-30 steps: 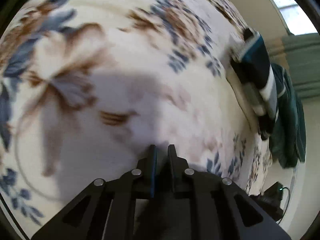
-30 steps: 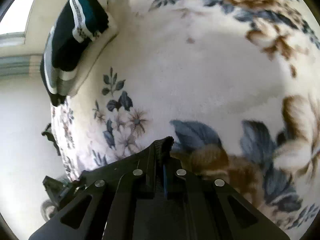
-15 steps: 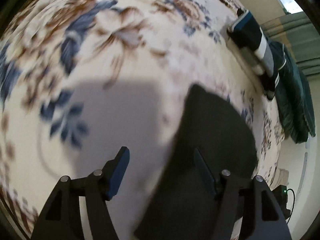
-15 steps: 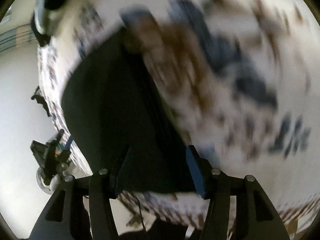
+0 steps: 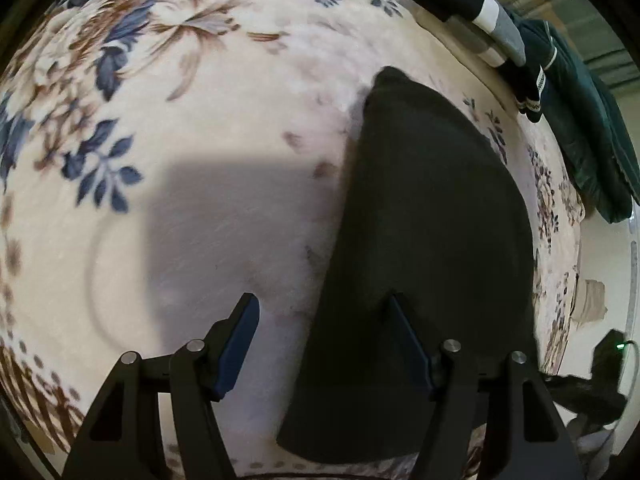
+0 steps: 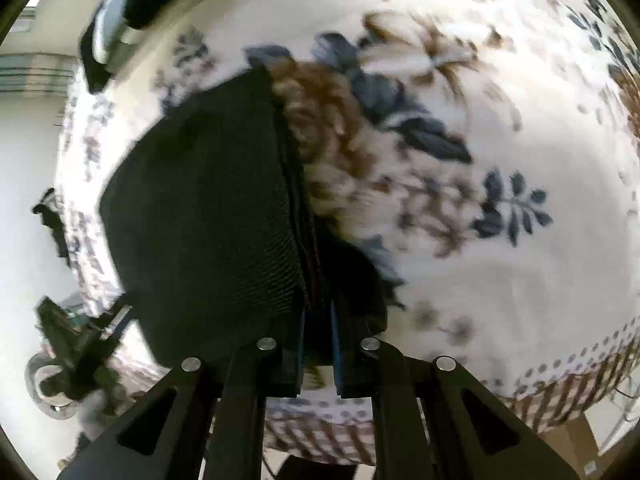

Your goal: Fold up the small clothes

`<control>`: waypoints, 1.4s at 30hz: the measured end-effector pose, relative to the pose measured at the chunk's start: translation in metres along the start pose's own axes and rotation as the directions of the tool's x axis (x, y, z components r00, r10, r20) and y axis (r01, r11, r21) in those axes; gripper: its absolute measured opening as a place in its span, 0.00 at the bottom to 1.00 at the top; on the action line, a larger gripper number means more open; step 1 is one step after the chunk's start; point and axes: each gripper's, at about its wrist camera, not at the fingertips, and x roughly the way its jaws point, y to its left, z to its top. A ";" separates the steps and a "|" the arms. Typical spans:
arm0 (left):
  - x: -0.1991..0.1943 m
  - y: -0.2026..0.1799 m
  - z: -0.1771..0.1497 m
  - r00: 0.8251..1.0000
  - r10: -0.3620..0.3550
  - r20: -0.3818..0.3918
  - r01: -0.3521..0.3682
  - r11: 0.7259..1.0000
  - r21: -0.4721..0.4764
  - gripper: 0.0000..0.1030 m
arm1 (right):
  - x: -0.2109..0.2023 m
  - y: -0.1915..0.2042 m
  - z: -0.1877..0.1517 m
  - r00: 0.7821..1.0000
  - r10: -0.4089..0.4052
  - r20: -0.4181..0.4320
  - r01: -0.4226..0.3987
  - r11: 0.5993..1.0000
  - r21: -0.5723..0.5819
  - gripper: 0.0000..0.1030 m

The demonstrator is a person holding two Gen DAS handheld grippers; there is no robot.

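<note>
A small black garment (image 5: 424, 240) lies folded flat on a floral blanket (image 5: 200, 160). In the left wrist view my left gripper (image 5: 324, 320) is open, its left finger over bare blanket and its right finger (image 5: 404, 336) over the garment's near edge. In the right wrist view the same garment (image 6: 208, 220) lies left of centre with stacked folded edges along its right side. My right gripper (image 6: 316, 332) is nearly closed around that layered edge at the near corner.
A folded striped dark garment (image 5: 476, 8) and a dark green cloth (image 5: 588, 120) lie at the blanket's far right. The blanket's edge (image 6: 560, 384) drops off close in front. Dark equipment (image 6: 68, 344) sits on the floor at the left.
Both grippers held the garment shut a second ago, then opened and let it drop flat. The left has stayed open. The right has closed in on the folded edge.
</note>
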 end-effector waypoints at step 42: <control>0.027 0.006 0.114 0.953 -0.296 0.068 0.302 0.948 -0.098 0.46 | 0.029 0.000 0.168 0.936 0.351 -0.037 -0.350 0.936 0.036 0.52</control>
